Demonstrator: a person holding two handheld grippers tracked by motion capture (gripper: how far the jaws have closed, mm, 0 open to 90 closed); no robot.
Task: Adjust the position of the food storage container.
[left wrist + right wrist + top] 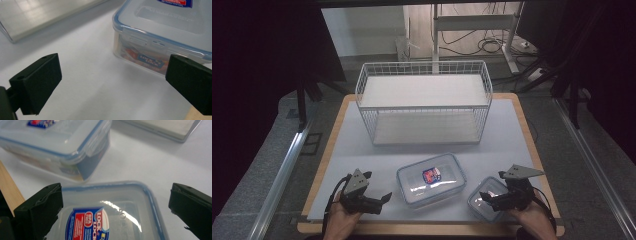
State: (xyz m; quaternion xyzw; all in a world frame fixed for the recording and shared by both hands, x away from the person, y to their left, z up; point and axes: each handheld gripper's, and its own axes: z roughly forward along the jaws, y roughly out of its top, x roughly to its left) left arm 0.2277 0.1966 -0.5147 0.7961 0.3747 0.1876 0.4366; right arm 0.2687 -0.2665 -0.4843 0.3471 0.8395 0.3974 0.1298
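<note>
Clear plastic lidded containers with blue seals are set near the front edge of the white surface: a larger rectangular one (431,179) at front centre, a smaller one (484,199) toward the front right corner; a white wire basket rack (424,102) stands behind them. The left tool (379,200) is held wide open beside the larger container, nothing gripped; the right tool (486,196) is spread open over the smaller lid, nothing gripped. Both containers are judged light, rigid and slippery; opposite side walls below the lid rim are best taken.
</note>
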